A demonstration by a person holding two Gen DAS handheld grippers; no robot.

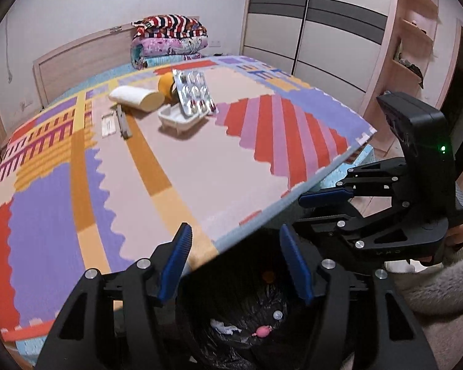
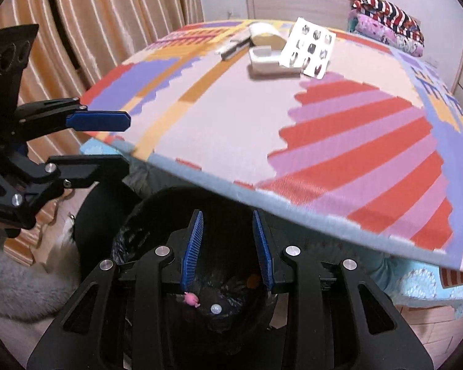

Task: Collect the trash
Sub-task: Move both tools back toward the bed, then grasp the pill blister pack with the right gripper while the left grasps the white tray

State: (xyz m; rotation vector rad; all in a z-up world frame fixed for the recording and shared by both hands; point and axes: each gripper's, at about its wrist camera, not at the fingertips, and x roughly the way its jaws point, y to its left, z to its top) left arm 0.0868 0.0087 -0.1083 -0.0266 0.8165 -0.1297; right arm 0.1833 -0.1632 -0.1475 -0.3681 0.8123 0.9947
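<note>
Both claws empty, over the black-lined trash bin (image 1: 256,333) at the near edge of the bed (image 1: 200,166). Left claw (image 1: 242,265) spread, nothing between its blue pads. Right claw (image 2: 228,249) open by a narrower gap, pads bare, nothing pinched.

Bin already holding scraps: pink wrapped candy (image 2: 190,299), white cap (image 2: 216,309), crumpled white tissue (image 1: 225,328), something orange (image 1: 268,275).

Remaining pieces clustered at the far end of the patterned foam mat (image 1: 185,185), well apart from both claws, up and ahead in both views: foil blister pack (image 1: 194,92) tilted up, leaning on a white plastic tray (image 1: 177,118); cream cylinder (image 1: 137,96) lying on its side, long axis crosswise; orange round object (image 1: 166,85) behind it; grey stapler-like tool (image 1: 123,121) and flat white card (image 1: 109,125) beside it.

Judging by the views, blister pack and tray toward the right claw's side, cylinder and stapler toward the left. Next move likely a long forward reach across the bed.
</note>
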